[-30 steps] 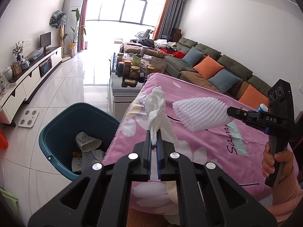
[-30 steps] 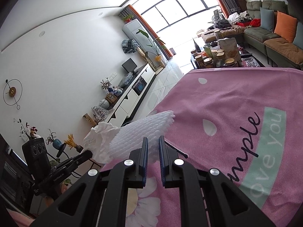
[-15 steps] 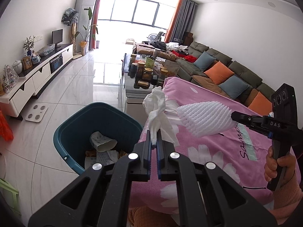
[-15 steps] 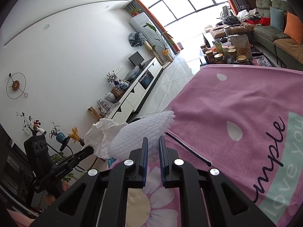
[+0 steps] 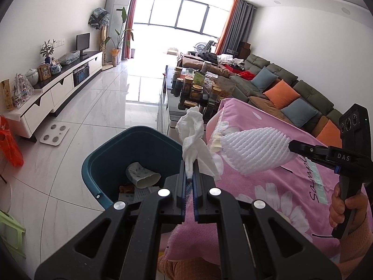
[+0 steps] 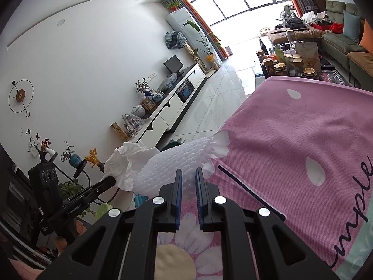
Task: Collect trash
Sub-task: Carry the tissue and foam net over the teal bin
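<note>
My left gripper [image 5: 190,175] is shut on a crumpled white tissue [image 5: 192,131], held up near the table's left edge, close to the teal bin [image 5: 105,161] on the floor. The bin holds a paper cup [image 5: 142,176] and other scraps. My right gripper [image 6: 188,182] is shut on a white foam fruit net [image 6: 179,161], which hangs over the pink cloth-covered table [image 6: 291,151]. In the left wrist view the right gripper [image 5: 291,147] and its foam net [image 5: 254,151] reach in from the right. The tissue [image 6: 126,163] and left gripper [image 6: 108,182] show at the lower left of the right wrist view.
A black straw-like stick [image 6: 251,193] lies on the pink cloth. Jars and packets [image 5: 198,91] crowd the low coffee table beyond. A white TV cabinet [image 5: 53,91] lines the left wall, a scale [image 5: 54,134] lies on the tiled floor, and a sofa [image 5: 291,93] runs along the right.
Both grippers have carried their trash leftward toward the table's edge; the teal bin now sits nearer and more centred under the tissue. Both grips are unchanged.
</note>
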Demonstrator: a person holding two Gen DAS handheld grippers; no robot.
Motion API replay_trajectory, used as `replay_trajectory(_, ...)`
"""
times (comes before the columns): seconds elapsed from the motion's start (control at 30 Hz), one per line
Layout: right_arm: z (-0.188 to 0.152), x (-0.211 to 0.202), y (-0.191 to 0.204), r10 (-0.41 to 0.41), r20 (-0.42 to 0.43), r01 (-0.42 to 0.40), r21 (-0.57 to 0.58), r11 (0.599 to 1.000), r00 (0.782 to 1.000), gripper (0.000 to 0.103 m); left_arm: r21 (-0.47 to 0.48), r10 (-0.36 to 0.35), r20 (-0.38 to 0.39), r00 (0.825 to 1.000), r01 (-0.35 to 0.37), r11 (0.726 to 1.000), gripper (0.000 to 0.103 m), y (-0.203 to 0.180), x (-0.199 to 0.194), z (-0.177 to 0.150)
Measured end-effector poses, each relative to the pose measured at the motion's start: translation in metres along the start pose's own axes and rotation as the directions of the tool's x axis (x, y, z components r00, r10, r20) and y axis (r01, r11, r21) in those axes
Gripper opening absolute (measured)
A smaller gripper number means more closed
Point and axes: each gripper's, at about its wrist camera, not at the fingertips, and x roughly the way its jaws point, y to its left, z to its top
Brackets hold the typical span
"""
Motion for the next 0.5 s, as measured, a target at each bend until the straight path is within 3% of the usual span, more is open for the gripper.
replay_trajectory(0.5,0.012,0.035,0.026,-0.003,-0.049,-0.001,-0.074,0.997,0.999,0.01,-0.064,0.069,-0.035,0.997,-0.071,0.995,0.005,0.037,0.017,-0.007)
